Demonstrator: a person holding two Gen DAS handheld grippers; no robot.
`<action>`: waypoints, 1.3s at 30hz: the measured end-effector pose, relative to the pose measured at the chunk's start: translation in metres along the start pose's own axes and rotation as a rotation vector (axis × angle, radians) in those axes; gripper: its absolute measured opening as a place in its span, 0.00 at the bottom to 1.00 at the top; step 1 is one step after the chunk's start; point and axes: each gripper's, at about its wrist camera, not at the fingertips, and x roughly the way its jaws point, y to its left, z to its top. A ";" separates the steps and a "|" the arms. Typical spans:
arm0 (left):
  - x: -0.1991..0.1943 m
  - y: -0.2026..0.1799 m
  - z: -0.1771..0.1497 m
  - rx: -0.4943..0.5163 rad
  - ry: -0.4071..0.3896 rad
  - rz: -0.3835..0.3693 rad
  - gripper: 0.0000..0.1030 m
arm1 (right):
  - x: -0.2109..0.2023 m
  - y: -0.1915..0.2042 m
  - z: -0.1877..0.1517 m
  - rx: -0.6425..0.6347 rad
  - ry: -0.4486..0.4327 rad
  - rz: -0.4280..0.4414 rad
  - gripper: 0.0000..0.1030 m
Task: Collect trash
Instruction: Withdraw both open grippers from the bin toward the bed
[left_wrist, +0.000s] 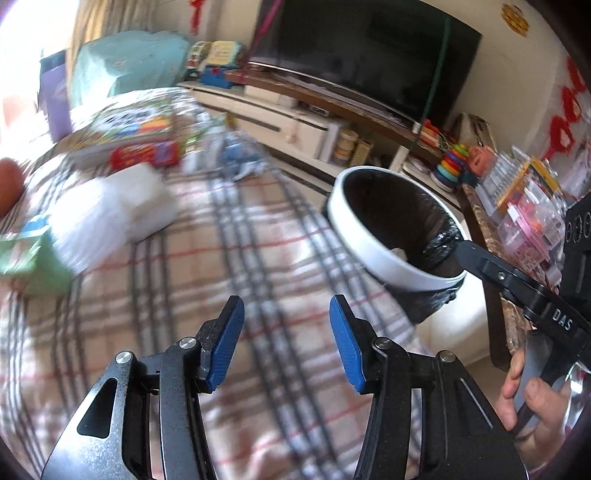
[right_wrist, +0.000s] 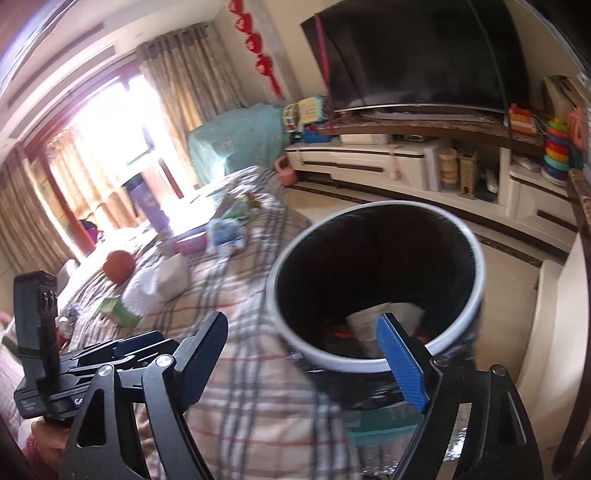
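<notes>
A white-rimmed trash bin (left_wrist: 388, 254) with a black liner is tilted beside the plaid-covered table (left_wrist: 229, 258); white trash lies inside it. In the right wrist view the bin (right_wrist: 465, 321) fills the middle. My right gripper (right_wrist: 306, 350) is wide open, its right finger at the bin's near rim; one of its fingers (left_wrist: 491, 266) touches the liner in the left wrist view. My left gripper (left_wrist: 286, 343) is open and empty over the cloth. Crumpled white paper (left_wrist: 110, 214) and a green carton (left_wrist: 26, 258) lie on the table at left.
An orange ball (right_wrist: 118, 266), a red packet (left_wrist: 147, 155), books and blue-white wrappers (left_wrist: 236, 155) lie farther back. A TV (left_wrist: 369, 51) on a low cabinet stands behind. Shelves with toys stand at right.
</notes>
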 end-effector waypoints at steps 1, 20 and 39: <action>-0.003 0.006 -0.003 -0.010 -0.002 0.006 0.47 | 0.002 0.007 -0.002 -0.008 0.007 0.014 0.83; -0.051 0.111 -0.041 -0.200 -0.034 0.118 0.47 | 0.051 0.094 -0.026 -0.117 0.109 0.136 0.83; -0.052 0.162 -0.038 -0.295 -0.033 0.204 0.76 | 0.093 0.127 -0.022 -0.162 0.166 0.173 0.83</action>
